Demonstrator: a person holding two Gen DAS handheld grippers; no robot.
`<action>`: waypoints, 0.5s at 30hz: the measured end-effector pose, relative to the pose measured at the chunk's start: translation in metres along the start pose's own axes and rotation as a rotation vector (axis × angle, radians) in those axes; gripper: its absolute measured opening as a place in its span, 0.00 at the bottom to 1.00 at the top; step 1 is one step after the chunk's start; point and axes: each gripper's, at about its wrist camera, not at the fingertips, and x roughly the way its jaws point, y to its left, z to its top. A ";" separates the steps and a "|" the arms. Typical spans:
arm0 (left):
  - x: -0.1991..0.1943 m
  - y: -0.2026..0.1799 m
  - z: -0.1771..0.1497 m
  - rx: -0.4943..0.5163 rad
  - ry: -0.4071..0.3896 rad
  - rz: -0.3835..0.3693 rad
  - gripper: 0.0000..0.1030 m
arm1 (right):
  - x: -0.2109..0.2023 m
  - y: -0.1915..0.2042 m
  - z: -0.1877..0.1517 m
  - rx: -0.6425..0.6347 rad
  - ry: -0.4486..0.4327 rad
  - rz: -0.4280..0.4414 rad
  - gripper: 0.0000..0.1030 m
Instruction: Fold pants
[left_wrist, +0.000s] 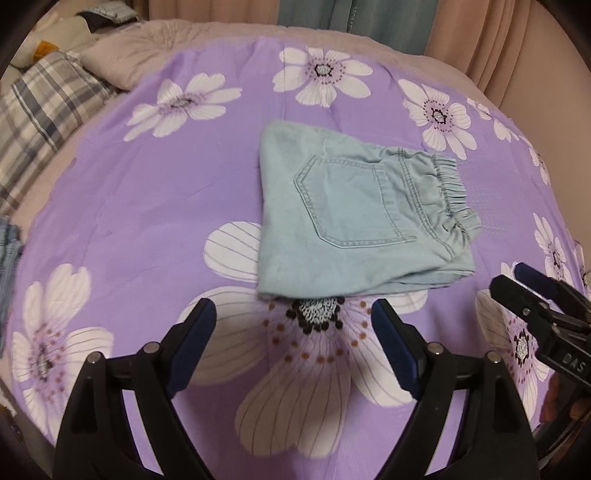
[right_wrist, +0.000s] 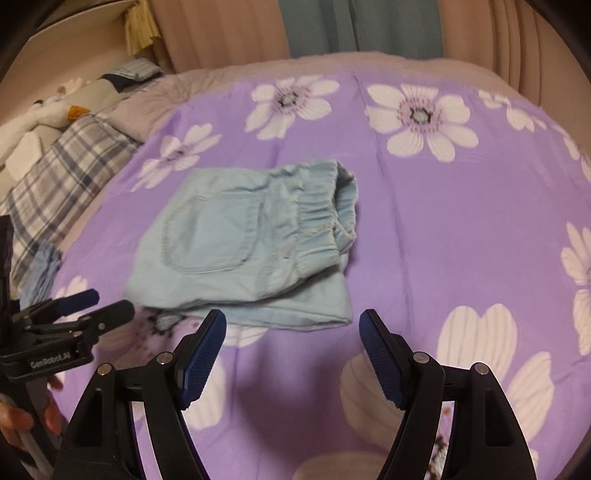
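Light blue denim pants (left_wrist: 351, 214) lie folded into a compact rectangle on the purple floral bedspread (left_wrist: 147, 206), back pocket up and elastic waistband to the right. They also show in the right wrist view (right_wrist: 243, 243). My left gripper (left_wrist: 293, 317) is open and empty, just short of the pants' near edge. My right gripper (right_wrist: 291, 328) is open and empty, also just short of the near edge. The right gripper shows at the right edge of the left wrist view (left_wrist: 517, 280), and the left gripper at the left edge of the right wrist view (right_wrist: 107, 302).
A plaid pillow (left_wrist: 40, 122) and a stuffed toy (right_wrist: 55, 107) lie at the far left of the bed. More blue fabric (right_wrist: 42, 269) sits at the bedspread's left edge. Curtains (right_wrist: 362, 26) hang behind the bed.
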 end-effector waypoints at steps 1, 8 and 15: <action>-0.006 -0.001 -0.001 0.004 -0.006 0.010 0.88 | -0.006 0.002 -0.001 -0.011 -0.008 0.000 0.73; -0.050 -0.007 -0.011 -0.014 -0.052 0.035 0.99 | -0.040 0.018 -0.007 -0.081 -0.055 0.012 0.92; -0.087 -0.015 -0.020 -0.003 -0.077 0.051 1.00 | -0.069 0.028 -0.011 -0.092 -0.101 0.046 0.99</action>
